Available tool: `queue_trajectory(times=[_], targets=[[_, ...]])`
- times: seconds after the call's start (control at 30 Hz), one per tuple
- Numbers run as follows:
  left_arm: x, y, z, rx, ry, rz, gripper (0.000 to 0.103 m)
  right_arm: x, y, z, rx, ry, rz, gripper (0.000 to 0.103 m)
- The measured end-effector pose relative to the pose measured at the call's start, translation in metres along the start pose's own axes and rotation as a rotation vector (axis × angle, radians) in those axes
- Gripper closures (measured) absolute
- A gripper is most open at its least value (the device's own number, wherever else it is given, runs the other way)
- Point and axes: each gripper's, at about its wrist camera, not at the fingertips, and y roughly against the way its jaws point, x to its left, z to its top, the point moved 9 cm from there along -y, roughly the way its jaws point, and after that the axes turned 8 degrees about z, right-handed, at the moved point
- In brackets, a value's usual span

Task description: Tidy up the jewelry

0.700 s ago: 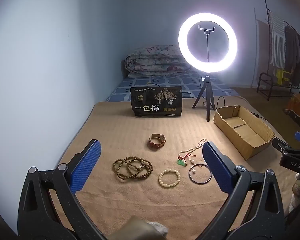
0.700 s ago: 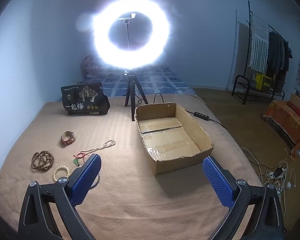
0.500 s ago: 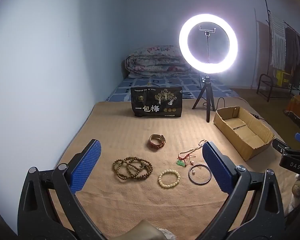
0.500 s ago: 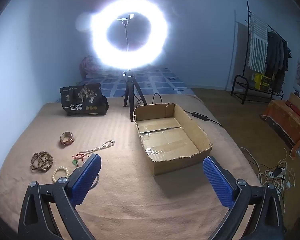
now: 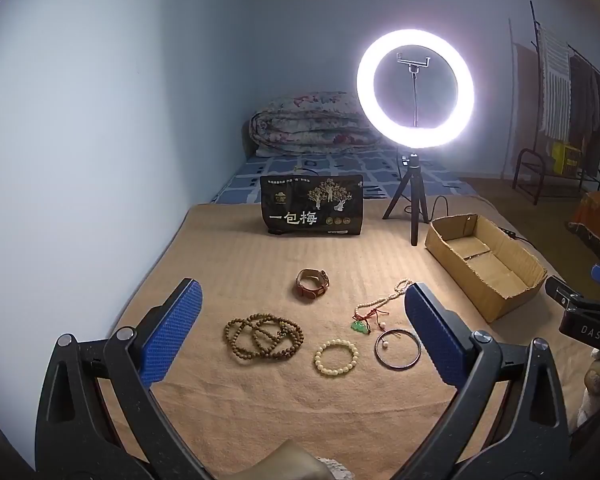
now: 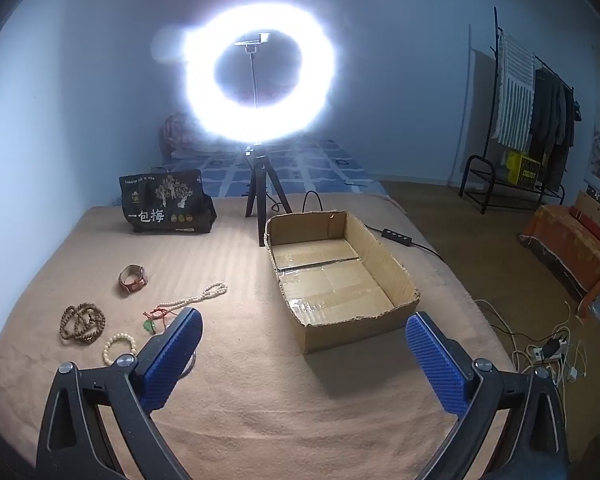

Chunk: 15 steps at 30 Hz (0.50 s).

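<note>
Jewelry is lying in a loose group on the tan blanket (image 5: 260, 420), well left of the cardboard box (image 6: 340, 276). Nearest to the box is lying the pale bead necklace (image 6: 198, 298) with its red cord and green pendant (image 5: 360, 327); a thin dark bangle (image 5: 398, 349) is lying just beside that pendant. Farther from the box are sitting the cream bead bracelet (image 5: 337, 358), the brown bead strand (image 5: 263, 335) and the leather watch (image 5: 313, 285), all apart from each other.

The left gripper (image 5: 300, 320) is hovering over this group with jaws wide open and nothing between them. The right gripper (image 6: 304, 344) is also standing fully open and empty, in front of the box's near wall.

Bare blanket is staying free between the jewelry and the box. In the right wrist view, the gripper's left finger is hiding the bangle, and the ring light (image 6: 258, 76) is glaring over the folded quilt behind.
</note>
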Motion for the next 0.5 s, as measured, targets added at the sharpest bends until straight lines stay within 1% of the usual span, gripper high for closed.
queue_trajectory(times=[0.5], targets=[[-0.0054,-0.0004,0.0015,-0.002,-0.001,0.002,0.000,0.0018,0.0005,0.0005,-0.002,0.013,-0.002,0.000]])
